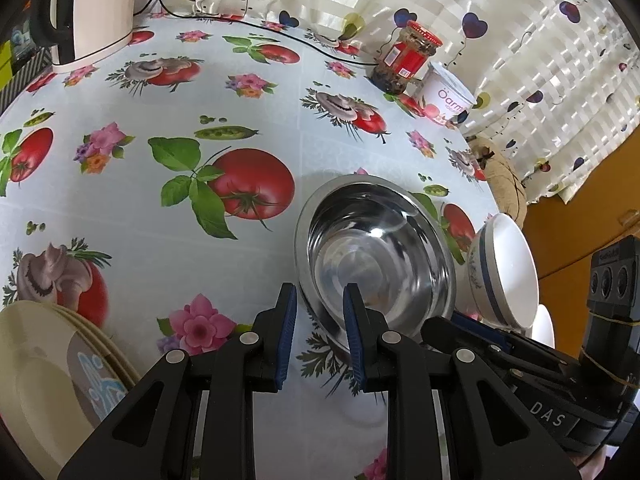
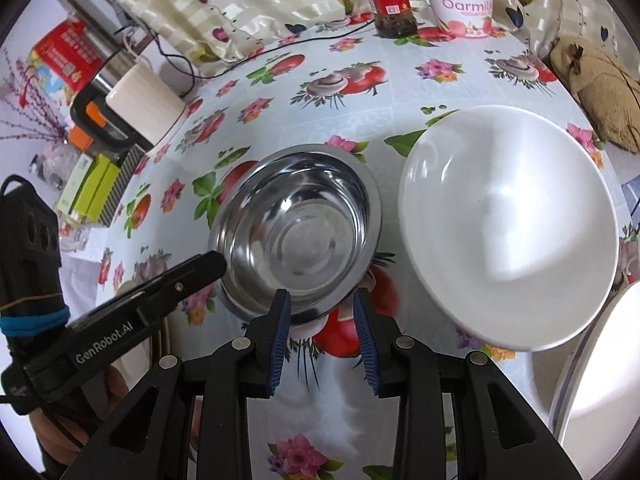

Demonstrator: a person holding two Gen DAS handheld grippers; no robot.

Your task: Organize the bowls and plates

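Both your left gripper (image 1: 320,300) and right gripper (image 2: 322,307) hang released at the shiny round steel bowl (image 2: 296,228) mid-tabletop; clamp its near rim next, then nest it.

Table (image 1: 120,184) covered by a pale oilcloth printed with tomatoes, mushrooms, pea pods and pink flowers, filling the field ahead. Beyond its far edge, a cream striped curtain (image 1: 500,12) with dark hearts, glossy where daylight comes through. Far left ahead: white electric kettle (image 1: 92,4) with black handle, its black cord (image 1: 320,46) trailing along the table's back. Far right ahead: red-lidded jar (image 1: 404,56), white yoghurt tub (image 1: 448,96) just beside it. Right of the table edge: tan burlap bag (image 2: 600,92); orange-brown surface (image 1: 560,240) below. Far left: red box (image 2: 60,56) and green cartons (image 2: 92,184).
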